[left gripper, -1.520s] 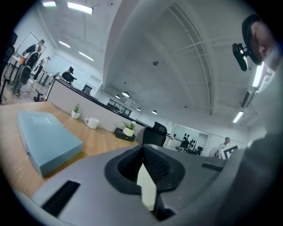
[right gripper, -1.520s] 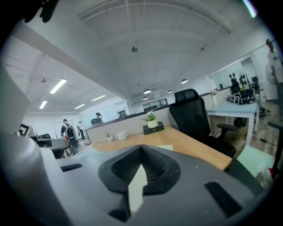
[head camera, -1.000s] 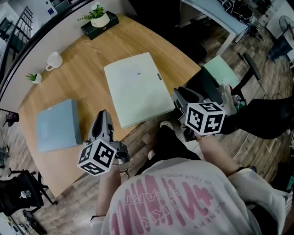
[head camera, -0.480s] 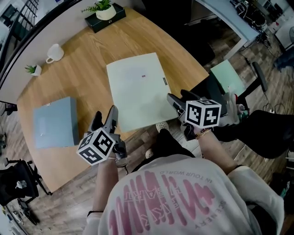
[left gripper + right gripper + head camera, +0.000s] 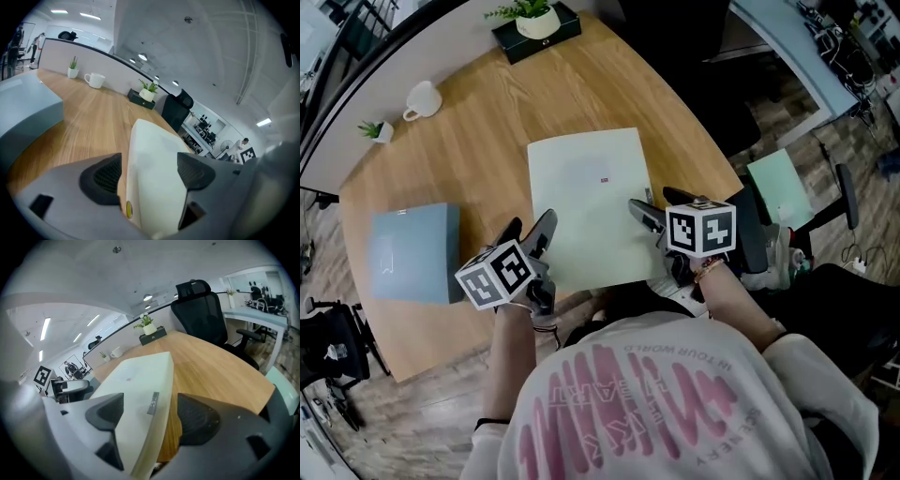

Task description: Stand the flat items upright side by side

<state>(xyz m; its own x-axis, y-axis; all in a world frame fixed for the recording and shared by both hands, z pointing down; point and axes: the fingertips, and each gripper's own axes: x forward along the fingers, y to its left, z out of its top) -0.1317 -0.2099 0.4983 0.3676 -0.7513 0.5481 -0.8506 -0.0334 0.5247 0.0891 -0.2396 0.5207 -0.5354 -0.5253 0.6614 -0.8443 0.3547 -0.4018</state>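
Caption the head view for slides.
Left gripper and right gripper, jaws just opening, straddle near corners of the pale box on the table.

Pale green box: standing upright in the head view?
No, the pale green box lies flat on its broad face on the wooden table.

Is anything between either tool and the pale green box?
Nothing visible. The left tool and right tool have just been opening their jaws, and each already straddles a near corner of the pale green box.
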